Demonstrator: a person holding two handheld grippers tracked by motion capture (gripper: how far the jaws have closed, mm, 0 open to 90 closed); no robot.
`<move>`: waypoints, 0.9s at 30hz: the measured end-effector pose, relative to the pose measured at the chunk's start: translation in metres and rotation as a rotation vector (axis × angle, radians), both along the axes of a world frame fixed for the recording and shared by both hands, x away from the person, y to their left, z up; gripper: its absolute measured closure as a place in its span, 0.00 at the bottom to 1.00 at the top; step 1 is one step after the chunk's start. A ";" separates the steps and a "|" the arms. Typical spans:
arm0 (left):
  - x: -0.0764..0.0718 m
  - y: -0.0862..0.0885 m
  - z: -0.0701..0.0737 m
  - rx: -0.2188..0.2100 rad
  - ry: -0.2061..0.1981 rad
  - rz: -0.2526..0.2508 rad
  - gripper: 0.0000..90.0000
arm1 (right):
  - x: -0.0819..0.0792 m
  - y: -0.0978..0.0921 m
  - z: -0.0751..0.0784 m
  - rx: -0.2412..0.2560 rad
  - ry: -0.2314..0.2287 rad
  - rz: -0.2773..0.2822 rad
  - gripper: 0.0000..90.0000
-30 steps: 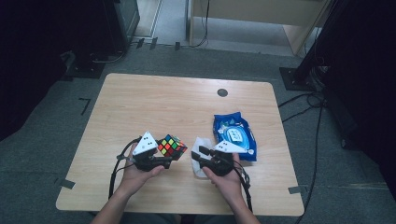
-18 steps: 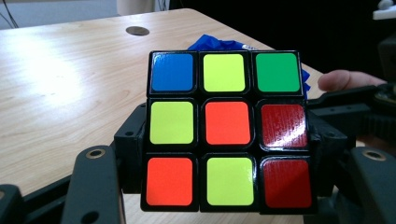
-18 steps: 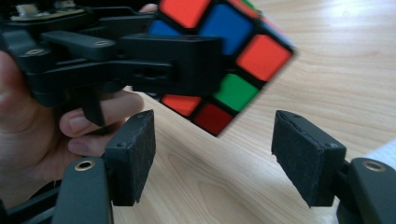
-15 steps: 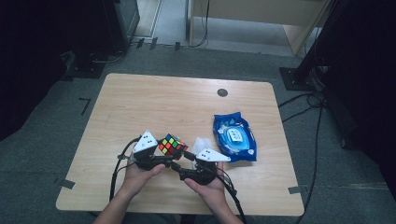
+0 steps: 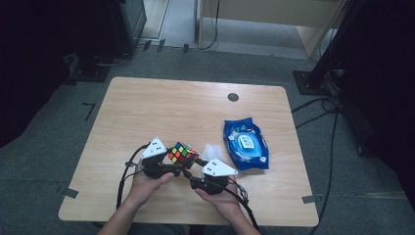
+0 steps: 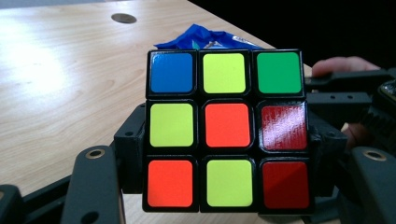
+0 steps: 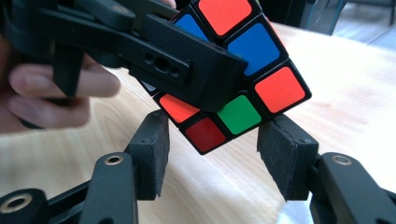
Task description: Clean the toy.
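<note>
— Near the front edge of the pale wooden table point(image 5: 161, 112), which items are in play?

— One multicoloured plastic puzzle cube point(image 5: 182, 154), glossy square stickers on a black frame. It is held above the tabletop, between the two hands, toward the person's side.

— Status of the left gripper point(image 5: 169, 164)?

— Jaws are clamped on the cube; in the left gripper view the black jaw blocks press against opposite sides, with the cube face point(image 6: 226, 130) square to the camera.

— And the right gripper point(image 5: 195, 178)?

— Jaws are spread. In the right gripper view a tilted lower corner of the cube point(image 7: 233, 70) sits between the two matte black pads point(image 7: 152, 151), with a gap visible at each pad; contact cannot be confirmed.

— Clearance?

— The far half of the table is bare wood up to the small round dark grommet point(image 5: 233, 97). A crinkled blue plastic wipes packet point(image 5: 245, 144) lies just right of the grippers, and a bit of white tissue point(image 5: 211, 149) lies between packet and cube. The right hand point(image 5: 220, 196) sits close to the front edge.
</note>
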State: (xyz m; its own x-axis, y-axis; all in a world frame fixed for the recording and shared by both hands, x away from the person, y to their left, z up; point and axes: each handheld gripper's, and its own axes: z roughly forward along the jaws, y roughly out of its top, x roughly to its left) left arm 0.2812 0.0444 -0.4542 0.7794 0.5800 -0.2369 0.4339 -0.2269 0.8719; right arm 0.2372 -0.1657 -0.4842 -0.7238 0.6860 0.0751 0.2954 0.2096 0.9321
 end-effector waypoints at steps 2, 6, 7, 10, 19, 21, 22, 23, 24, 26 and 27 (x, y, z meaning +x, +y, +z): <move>0.001 0.000 0.000 0.010 0.014 -0.012 0.38 | 0.000 -0.001 0.000 -0.042 -0.039 0.004 0.51; 0.001 0.000 -0.001 0.013 0.033 -0.030 0.37 | -0.004 -0.001 0.000 -0.164 -0.155 0.010 0.53; 0.002 0.000 0.000 0.010 0.038 -0.034 0.37 | -0.004 -0.001 0.000 -0.190 -0.178 0.010 0.54; 0.003 0.001 0.000 0.002 0.055 -0.041 0.36 | -0.009 0.000 -0.001 -0.257 -0.257 0.024 0.59; -0.003 -0.001 0.003 0.014 -0.006 -0.028 0.38 | -0.007 0.000 -0.001 -0.259 -0.224 0.013 0.52; -0.002 0.001 0.003 0.003 -0.009 -0.009 0.38 | -0.003 -0.007 -0.002 -0.154 -0.133 -0.001 0.47; -0.001 0.002 0.003 -0.009 -0.002 0.006 0.38 | -0.001 -0.009 -0.002 -0.094 -0.081 -0.003 0.45; 0.000 0.003 0.003 -0.020 0.006 0.018 0.38 | 0.001 -0.012 -0.004 0.002 -0.002 -0.006 0.44; 0.000 0.004 0.002 -0.035 0.017 0.033 0.38 | 0.002 -0.012 -0.006 0.092 0.073 -0.016 0.40; 0.002 0.004 0.000 -0.047 0.029 0.056 0.38 | 0.002 -0.010 -0.007 0.130 0.105 -0.012 0.38; 0.002 0.004 0.000 -0.045 0.030 0.063 0.38 | 0.000 -0.006 -0.006 0.191 0.143 -0.003 0.36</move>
